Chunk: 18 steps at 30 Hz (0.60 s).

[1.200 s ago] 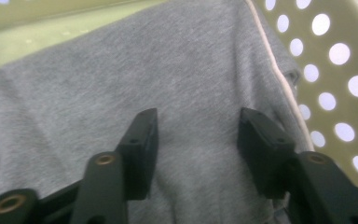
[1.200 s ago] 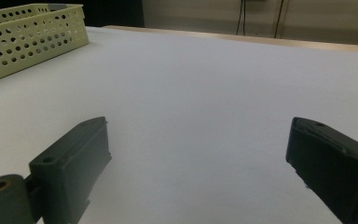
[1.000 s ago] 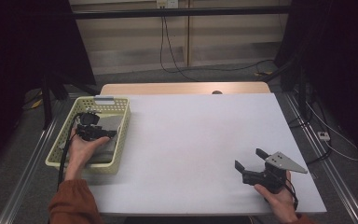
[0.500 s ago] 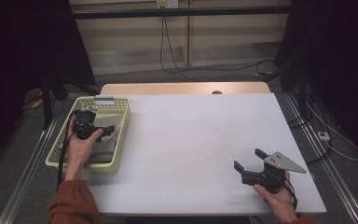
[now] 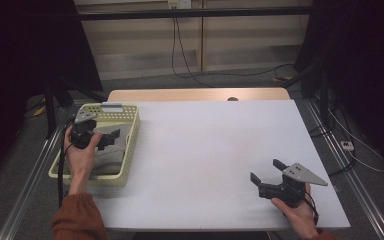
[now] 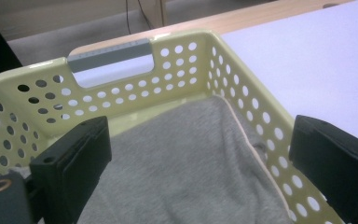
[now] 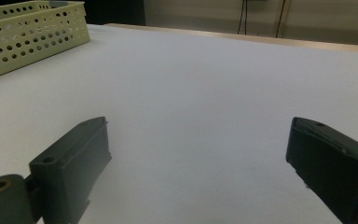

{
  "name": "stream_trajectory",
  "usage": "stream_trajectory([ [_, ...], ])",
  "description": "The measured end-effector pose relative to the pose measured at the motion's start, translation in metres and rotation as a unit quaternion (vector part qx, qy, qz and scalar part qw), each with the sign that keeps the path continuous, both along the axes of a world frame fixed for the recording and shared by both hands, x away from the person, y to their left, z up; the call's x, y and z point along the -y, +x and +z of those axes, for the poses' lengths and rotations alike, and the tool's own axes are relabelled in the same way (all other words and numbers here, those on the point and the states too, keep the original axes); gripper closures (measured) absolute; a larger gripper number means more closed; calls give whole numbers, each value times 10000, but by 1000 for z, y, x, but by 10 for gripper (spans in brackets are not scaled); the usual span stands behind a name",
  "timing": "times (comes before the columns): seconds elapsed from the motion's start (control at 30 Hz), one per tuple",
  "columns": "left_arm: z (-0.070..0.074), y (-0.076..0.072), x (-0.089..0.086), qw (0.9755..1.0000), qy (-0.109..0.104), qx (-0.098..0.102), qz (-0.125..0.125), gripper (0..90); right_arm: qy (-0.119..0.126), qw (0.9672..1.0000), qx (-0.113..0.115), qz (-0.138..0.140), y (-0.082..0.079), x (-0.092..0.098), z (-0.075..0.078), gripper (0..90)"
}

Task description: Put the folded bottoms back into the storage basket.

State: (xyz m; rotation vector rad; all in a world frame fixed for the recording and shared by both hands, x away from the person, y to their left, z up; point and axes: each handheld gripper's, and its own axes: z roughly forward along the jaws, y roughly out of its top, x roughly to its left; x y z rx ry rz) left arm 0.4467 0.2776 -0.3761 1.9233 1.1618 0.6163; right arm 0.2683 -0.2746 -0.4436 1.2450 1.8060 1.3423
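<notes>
A grey cloth [image 6: 182, 163] lies folded in the bottom of the pale yellow perforated basket [image 6: 177, 51], directly below and ahead of the left gripper [image 6: 200, 154], between its two spread jaws. The jaws stand wide apart and hold nothing; whether their tips already touch the fabric is hard to tell from the left gripper view. In the high view the left gripper [image 5: 101, 140] hangs over the basket [image 5: 130, 150] at the table's left edge.

The basket's right wall sits just beside the right-hand jaw, so a descent from here could catch that jaw on the rim and drag or tip the basket. A shallow pinch may also lift only the top layer, letting the cloth unfold.

The right gripper [image 5: 271, 172], jaws equally wide and empty, rests on the white table [image 5: 220, 150], well apart.
</notes>
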Motion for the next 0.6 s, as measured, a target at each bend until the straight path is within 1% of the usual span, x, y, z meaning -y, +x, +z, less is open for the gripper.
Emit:
stream_trajectory([
  [0.03,0,0,-1,9999,-121,-68,-51,50,3,10000,-1,1,0,0,0,56],
  [0.1,1,0,-3,9995,-245,-126,-149,62,13,10000,8,-24,0,0,1,55],
  [0.13,1,0,-2,9995,-242,-116,-165,64,9,10000,9,-21,0,0,1,56],
  [0.2,1,-2,-1,9997,-165,-89,-165,60,-14,10000,20,-14,0,0,1,56],
  [0.27,3,-3,-1,9997,-182,-43,-163,59,-10,10000,24,-13,0,0,1,56],
  [0.33,6,-5,-2,9995,-292,-8,-136,59,9,10000,29,-30,0,0,1,56],
  [0.4,7,-7,-4,9987,-485,-10,-152,58,20,10000,23,-39,-1,0,2,56],
  [0.43,7,-8,-4,9987,-476,-23,-197,58,17,10000,30,-43,-1,0,2,56],
  [0.5,7,-10,-1,9996,-253,-9,-144,58,16,10000,28,-45,-1,0,1,55],
  [0.53,6,-11,0,9997,-194,-15,-153,58,17,10000,28,-46,0,0,1,55],
  [0.6,6,-13,2,9994,-284,0,-210,58,-1,10000,27,-33,0,-1,1,55],
])
